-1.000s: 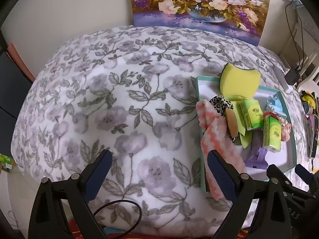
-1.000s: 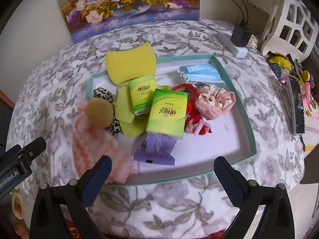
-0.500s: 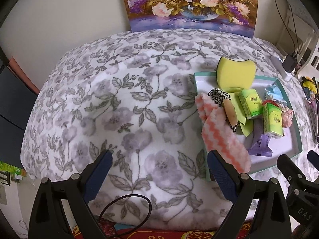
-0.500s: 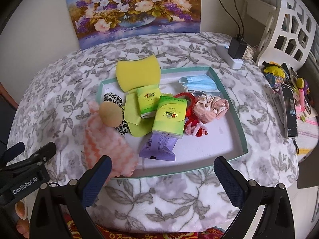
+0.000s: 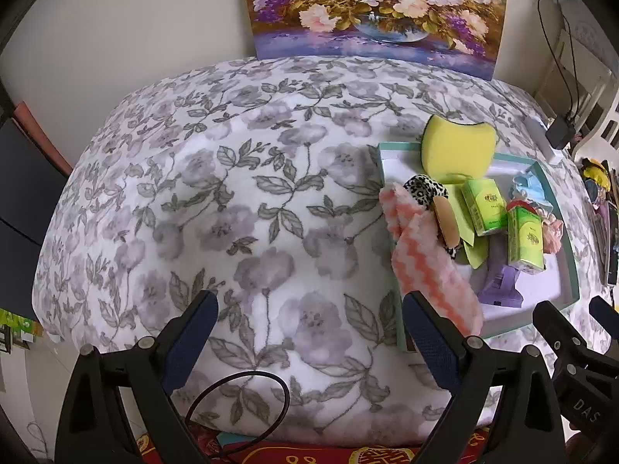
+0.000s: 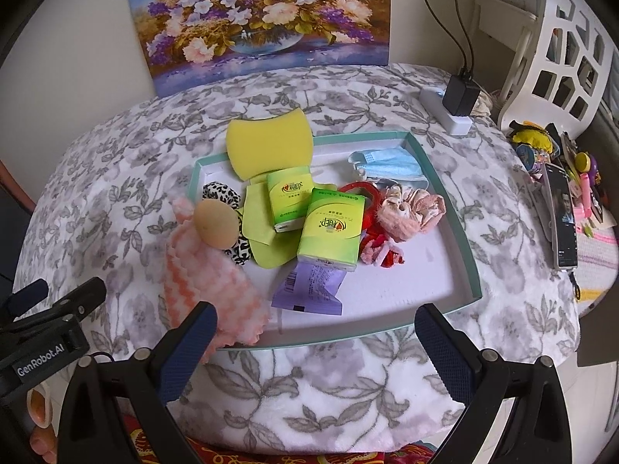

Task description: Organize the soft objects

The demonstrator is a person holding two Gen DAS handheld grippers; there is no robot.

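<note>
Right wrist view, left to right. Left gripper [image 6: 46,324]: black body at the lower left edge, white lettering "GenRobot.AI" readable on its side; in the left wrist view its jaws are spread wide, empty, above the floral blanket [image 5: 232,201]. Right gripper [image 6: 315,352]: jaws spread wide, empty, held above the near rim of the tray [image 6: 464,232].

Tray: shallow, teal rim, white floor, lying on the blanket-covered counter. Contents:
- Pink and white zigzag cloth [image 6: 209,278], draped over the tray's left near corner, partly hanging outside.
- Tan round puff [image 6: 215,223], resting on the cloth's upper end.
- Leopard-print scrunchie [image 6: 222,193], just behind the puff.
- Yellow sponge [image 6: 269,147], leaning on the far rim.
- Yellow-green cloth [image 6: 263,228], flat, under the tissue packs.
- Two green tissue packs [image 6: 290,201] [image 6: 332,230], each with a red heart logo and Chinese characters too small to read.
- Purple packet [image 6: 309,286], printed with a barcode, text unreadable, partly under the nearer pack.
- Red hair band [image 6: 369,193] and red-pink fuzzy item [image 6: 381,251], beside the nearer pack.
- Pink scrunchie [image 6: 410,212], right of centre.
- Blue face mask [image 6: 387,162], far right corner.

Outside the tray: flower painting [image 6: 267,19] against the wall; white power strip [image 6: 445,112] with a black adapter; phone [image 6: 563,212] at the right edge, screen lit.
</note>
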